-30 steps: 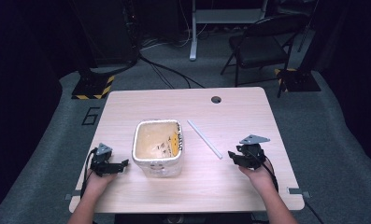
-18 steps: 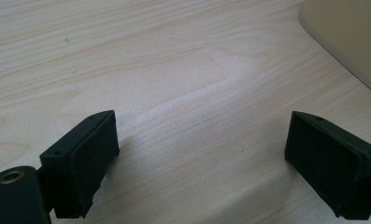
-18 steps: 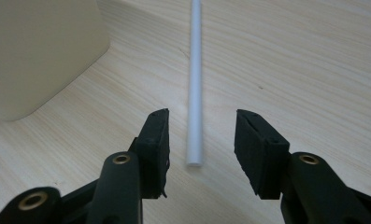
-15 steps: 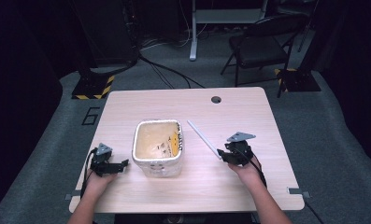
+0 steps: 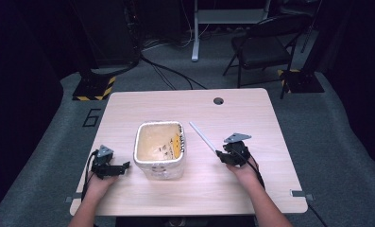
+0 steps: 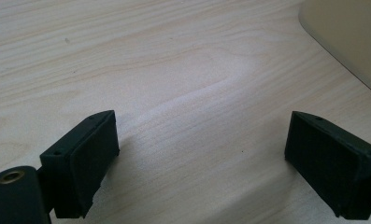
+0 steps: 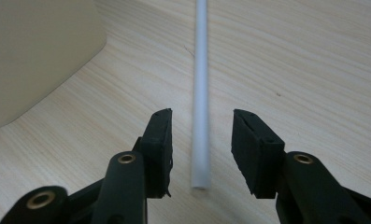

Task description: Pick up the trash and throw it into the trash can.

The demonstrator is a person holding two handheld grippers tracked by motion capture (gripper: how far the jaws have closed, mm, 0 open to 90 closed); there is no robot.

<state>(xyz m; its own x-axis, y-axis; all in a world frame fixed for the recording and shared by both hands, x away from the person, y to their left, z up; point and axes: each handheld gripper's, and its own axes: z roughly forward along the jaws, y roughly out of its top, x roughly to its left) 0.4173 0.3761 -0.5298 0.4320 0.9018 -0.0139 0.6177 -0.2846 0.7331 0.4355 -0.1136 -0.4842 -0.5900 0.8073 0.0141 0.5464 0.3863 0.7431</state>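
A white tube (image 5: 202,136) (image 7: 201,93) lies flat on the wooden table (image 5: 251,113), right of a cream plastic tub (image 5: 159,149). My right gripper (image 5: 222,156) (image 7: 201,151) is open at the tube's near end, one jaw on each side of it, neither pad touching. The tub's wall (image 7: 33,56) stands to its left. My left gripper (image 5: 123,165) (image 6: 202,163) rests low at the tub's left side, open wide over bare wood. A corner of the tub (image 6: 351,42) shows at the upper right of the left gripper view.
A round cable hole (image 5: 218,100) sits near the table's far edge. Beyond the table stand a black folding chair (image 5: 260,47) and floor cables. Bare wood lies in front of the tub and to the right of the tube.
My right gripper has moved left and slightly forward, from the table's right part to the tube's near end. The left gripper has stayed put.
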